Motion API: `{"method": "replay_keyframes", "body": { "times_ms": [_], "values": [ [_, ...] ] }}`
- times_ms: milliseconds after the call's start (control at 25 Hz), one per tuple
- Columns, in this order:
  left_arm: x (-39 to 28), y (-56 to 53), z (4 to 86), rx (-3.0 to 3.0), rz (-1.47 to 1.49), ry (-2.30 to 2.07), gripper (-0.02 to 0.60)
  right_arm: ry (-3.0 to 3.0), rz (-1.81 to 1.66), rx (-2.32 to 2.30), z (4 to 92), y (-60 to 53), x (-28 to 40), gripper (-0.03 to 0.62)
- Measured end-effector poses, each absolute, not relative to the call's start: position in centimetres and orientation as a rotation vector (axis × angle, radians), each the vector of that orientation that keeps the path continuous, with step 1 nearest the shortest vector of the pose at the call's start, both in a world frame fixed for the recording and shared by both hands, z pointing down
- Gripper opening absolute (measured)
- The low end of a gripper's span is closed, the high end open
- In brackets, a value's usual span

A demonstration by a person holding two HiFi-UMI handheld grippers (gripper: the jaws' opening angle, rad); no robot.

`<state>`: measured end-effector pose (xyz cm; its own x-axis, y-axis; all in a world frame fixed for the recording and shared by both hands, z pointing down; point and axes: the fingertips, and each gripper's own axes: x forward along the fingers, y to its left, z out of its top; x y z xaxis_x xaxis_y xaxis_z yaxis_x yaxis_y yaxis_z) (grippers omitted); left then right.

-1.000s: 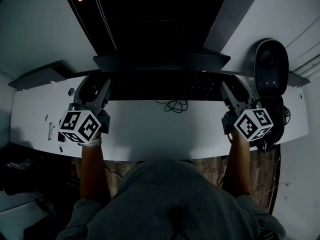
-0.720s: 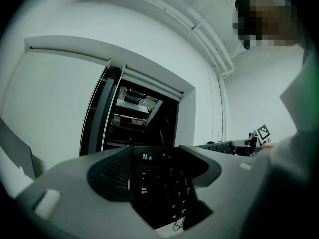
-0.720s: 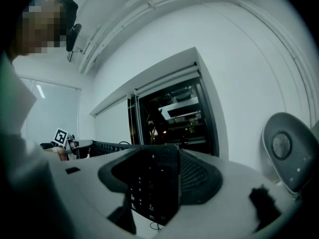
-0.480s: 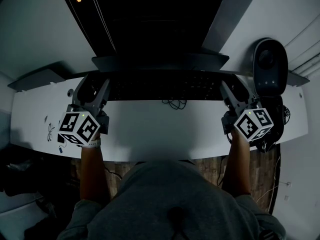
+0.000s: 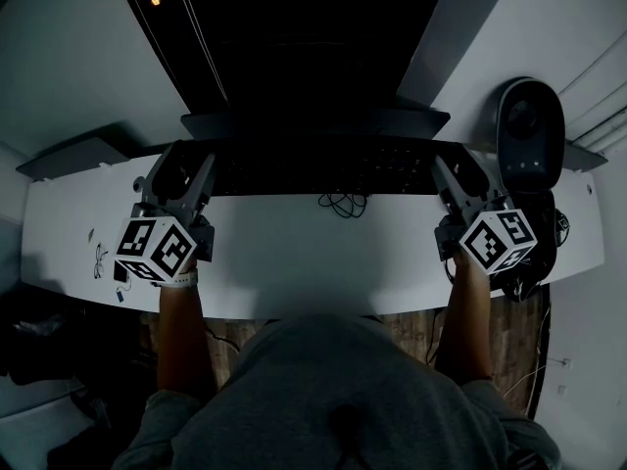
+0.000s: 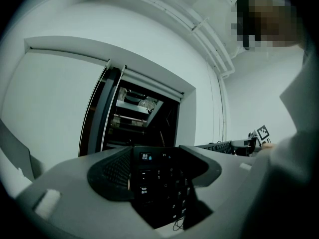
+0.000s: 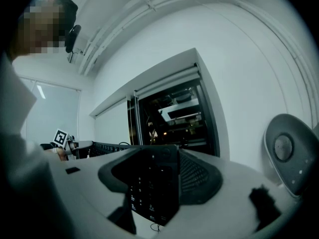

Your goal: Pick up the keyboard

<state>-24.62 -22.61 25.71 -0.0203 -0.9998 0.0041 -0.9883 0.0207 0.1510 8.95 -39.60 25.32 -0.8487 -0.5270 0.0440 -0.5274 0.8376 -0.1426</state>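
Note:
A long black keyboard (image 5: pixel 323 169) lies across the back of the white desk (image 5: pixel 313 258), under a dark shelf. My left gripper (image 5: pixel 184 172) is at its left end and my right gripper (image 5: pixel 457 172) at its right end. In the left gripper view the keyboard (image 6: pixel 159 188) fills the gap of that gripper (image 6: pixel 157 169), with both jaws against its edges. The right gripper view shows the same: the keyboard (image 7: pixel 149 193) sits clamped in that gripper (image 7: pixel 150 176). I cannot tell whether the keyboard rests on the desk or is off it.
A tangle of thin cable (image 5: pixel 343 205) lies just in front of the keyboard's middle. A grey oval speaker (image 5: pixel 530 130) stands at the back right, with dark gear (image 5: pixel 537 253) below it. Small items (image 5: pixel 103 255) lie at the left. A dark window recess (image 5: pixel 294 37) is behind.
Almost nothing differs. The left marker cube shifts by a few pixels; both grippers stay at the keyboard's ends.

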Motion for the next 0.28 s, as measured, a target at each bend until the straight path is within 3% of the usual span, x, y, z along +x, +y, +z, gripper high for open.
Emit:
{"method": "replay_keyframes", "body": {
  "times_ms": [280],
  "values": [
    [-24.76, -22.48, 25.63, 2.123, -0.163, -2.169, 0.280, -3.015, 0.221, 0.857, 25.20, -39.53, 8.79, 0.245]
  ]
}}
